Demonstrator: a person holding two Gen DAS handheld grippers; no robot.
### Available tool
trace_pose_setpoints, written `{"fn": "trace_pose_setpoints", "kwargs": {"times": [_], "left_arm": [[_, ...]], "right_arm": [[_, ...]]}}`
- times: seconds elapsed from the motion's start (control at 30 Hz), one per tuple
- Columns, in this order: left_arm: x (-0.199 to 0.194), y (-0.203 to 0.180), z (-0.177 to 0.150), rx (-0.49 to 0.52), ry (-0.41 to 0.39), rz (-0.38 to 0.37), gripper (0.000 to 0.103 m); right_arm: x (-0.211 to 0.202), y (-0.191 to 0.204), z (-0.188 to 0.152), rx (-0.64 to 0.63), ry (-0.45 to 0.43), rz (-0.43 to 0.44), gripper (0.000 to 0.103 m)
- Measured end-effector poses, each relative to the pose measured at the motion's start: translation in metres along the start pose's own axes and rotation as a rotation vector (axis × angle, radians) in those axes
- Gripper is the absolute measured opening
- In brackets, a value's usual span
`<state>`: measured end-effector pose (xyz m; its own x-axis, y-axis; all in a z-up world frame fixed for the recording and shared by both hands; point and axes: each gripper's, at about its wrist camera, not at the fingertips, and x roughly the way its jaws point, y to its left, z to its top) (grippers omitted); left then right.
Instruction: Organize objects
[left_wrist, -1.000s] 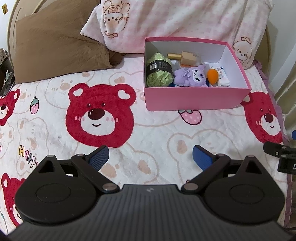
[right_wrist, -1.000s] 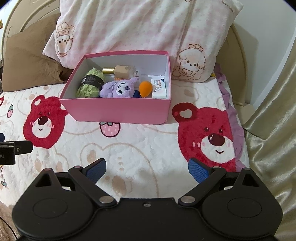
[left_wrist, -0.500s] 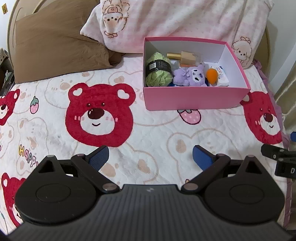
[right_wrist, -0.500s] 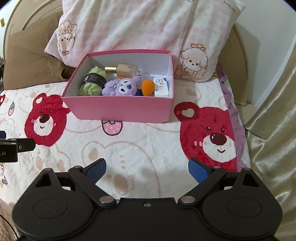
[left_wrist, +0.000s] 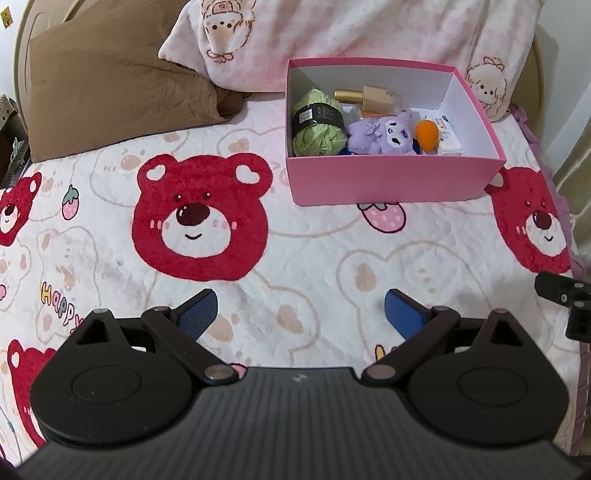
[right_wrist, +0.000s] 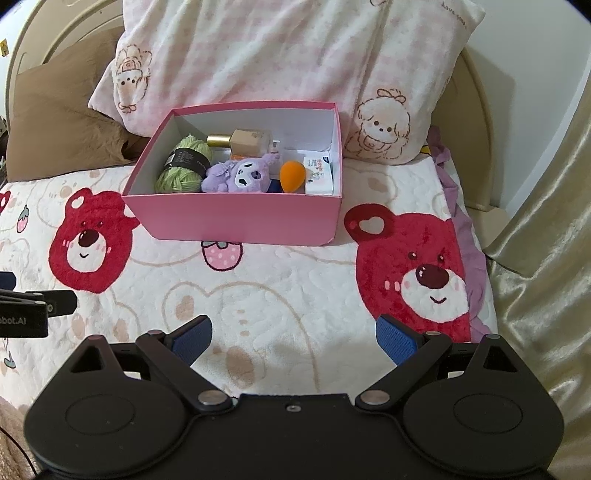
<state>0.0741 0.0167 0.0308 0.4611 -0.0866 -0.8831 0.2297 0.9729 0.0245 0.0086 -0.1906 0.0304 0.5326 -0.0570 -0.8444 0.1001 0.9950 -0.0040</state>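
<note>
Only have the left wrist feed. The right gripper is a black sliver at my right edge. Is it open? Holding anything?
Observer: The right gripper is open, its blue fingers spread wide with nothing between them. Only the bedspread shows below.
Operator: What's off the bed's right side?
Observer: A gold satin curtain hangs right against the bed's edge, just past the purple frill.
Operator: Anything loose near the pink box on that side?
Observer: A small yellow thing peeks out between the pillow and the frill, to the right of the pink box. It's too small to identify.
</note>
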Motion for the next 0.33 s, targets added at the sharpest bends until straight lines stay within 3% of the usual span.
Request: {"fn": "trace_pose_setpoints", "kwargs": {"times": [0.33], "left_arm": [[0.0017, 0.0006, 0.0000, 0.000, 0.007, 0.002, 0.100]], "right_arm": [[0.0001, -0.0016, -0.0008, 0.006, 0.003, -0.003, 0.097]]}}
